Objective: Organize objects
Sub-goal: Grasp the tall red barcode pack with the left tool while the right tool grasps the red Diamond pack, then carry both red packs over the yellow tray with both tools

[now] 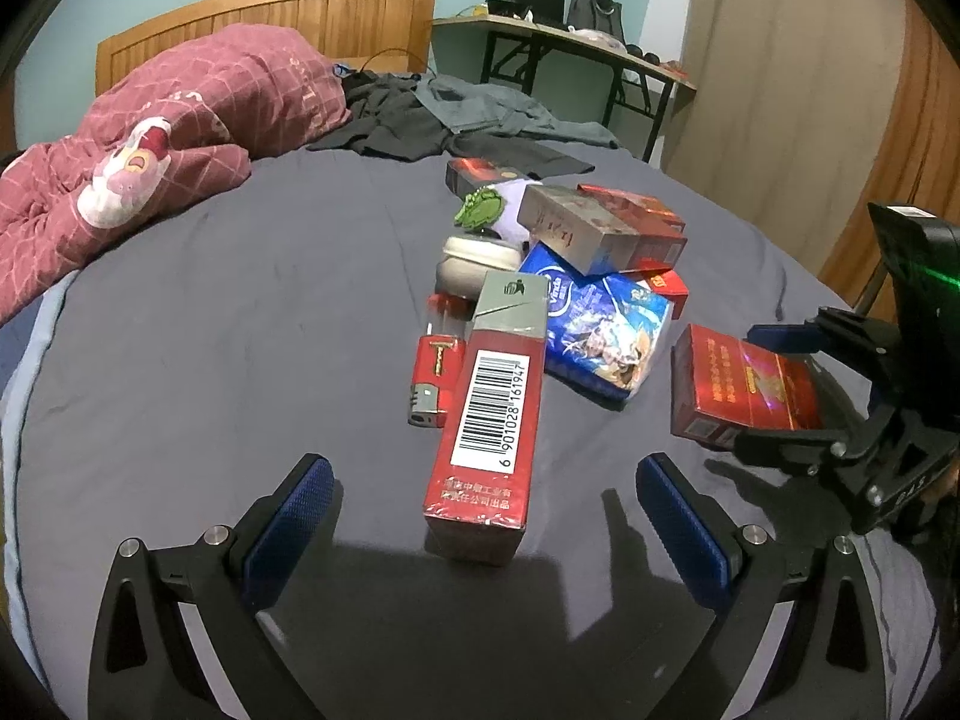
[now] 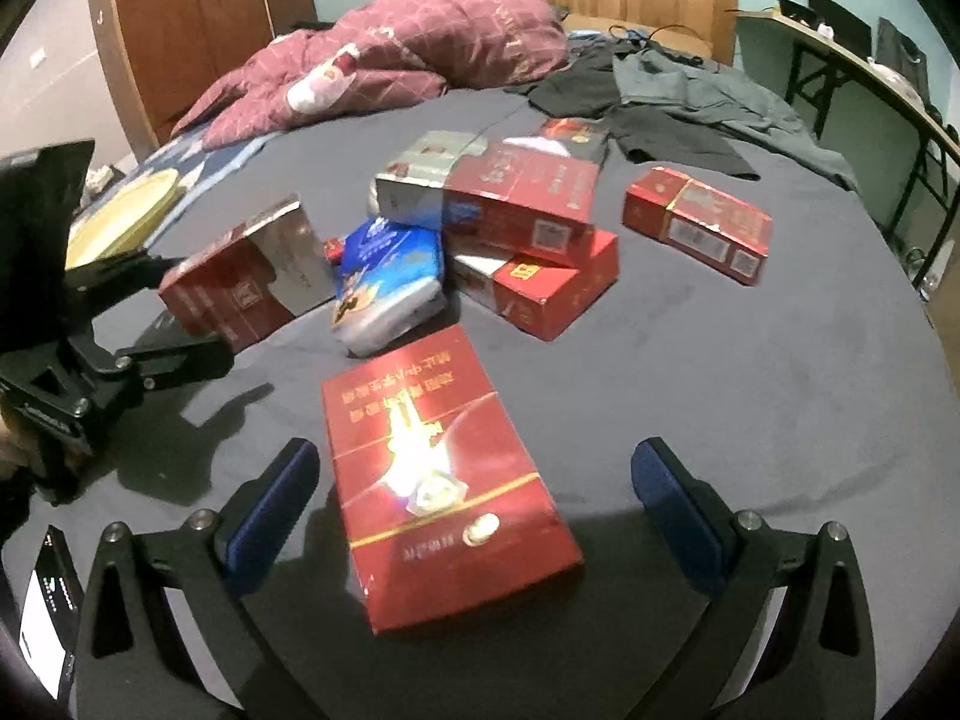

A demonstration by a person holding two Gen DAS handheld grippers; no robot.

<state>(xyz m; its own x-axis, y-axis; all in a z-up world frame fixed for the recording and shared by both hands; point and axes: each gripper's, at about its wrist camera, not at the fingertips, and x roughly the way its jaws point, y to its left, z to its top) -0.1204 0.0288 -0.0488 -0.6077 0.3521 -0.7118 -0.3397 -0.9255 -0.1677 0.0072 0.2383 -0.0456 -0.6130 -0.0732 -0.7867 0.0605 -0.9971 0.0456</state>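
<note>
The left claw is spread wide, its blue pads clear on either side of a tall red carton with a barcode that lies on the dark bed sheet; neither pad touches it in the left wrist view. The right claw is also spread wide, with a flat red box bearing a gold emblem lying between its fingers, and a gap shows on both sides. Seen from the left wrist camera, that same box appears between the right claw's fingers at the right edge, and whether they touch it there cannot be told. The left wrist view alone shows a red lighter just beside the barcode carton, a round tin behind it, and a green-and-white item further back. Both views show the blue tissue pack near the middle of the heap, under a grey and red stack of cartons. Only the right wrist view shows a lone red pack well apart to the right, and a yellow round lid at the bed's left edge. A maroon quilt and dark clothes lie toward the headboard.
</note>
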